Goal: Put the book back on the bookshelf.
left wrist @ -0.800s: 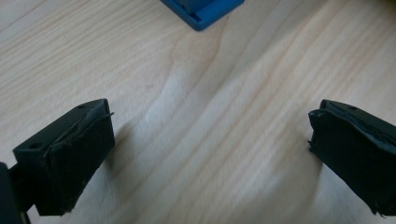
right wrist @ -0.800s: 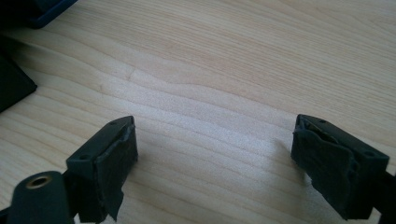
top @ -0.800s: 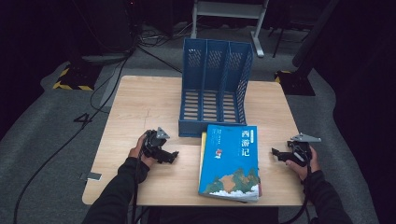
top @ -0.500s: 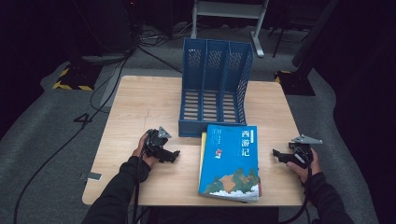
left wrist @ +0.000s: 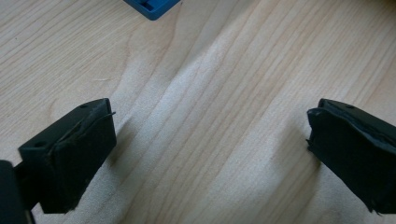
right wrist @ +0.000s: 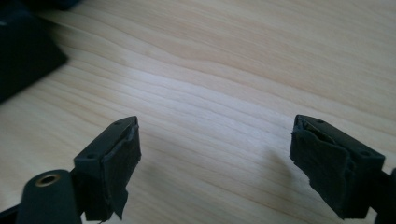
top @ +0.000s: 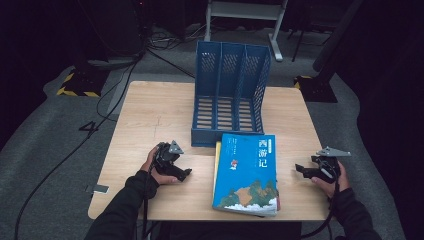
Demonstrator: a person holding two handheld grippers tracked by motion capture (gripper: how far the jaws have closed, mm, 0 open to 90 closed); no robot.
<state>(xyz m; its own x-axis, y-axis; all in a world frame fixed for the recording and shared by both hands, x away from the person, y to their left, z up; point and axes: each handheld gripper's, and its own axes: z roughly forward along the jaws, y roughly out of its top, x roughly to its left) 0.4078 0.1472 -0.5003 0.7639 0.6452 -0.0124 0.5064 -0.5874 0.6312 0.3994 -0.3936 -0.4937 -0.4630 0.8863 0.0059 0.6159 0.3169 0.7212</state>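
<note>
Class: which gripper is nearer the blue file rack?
Left. The left gripper sits just off the blue file rack's front left corner; the right gripper lies farther off, beyond the book.

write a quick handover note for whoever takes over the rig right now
Left gripper: open, empty, low over the wooden table, left of the books.
Right gripper: open, empty, right of the books.
Blue book lies flat at the table's near edge on top of a yellow book, just in front of the blue three-slot file rack, whose slots look empty.
Done: nothing moved yet.
Left: probably grasp the books and stand them in the rack.
</note>
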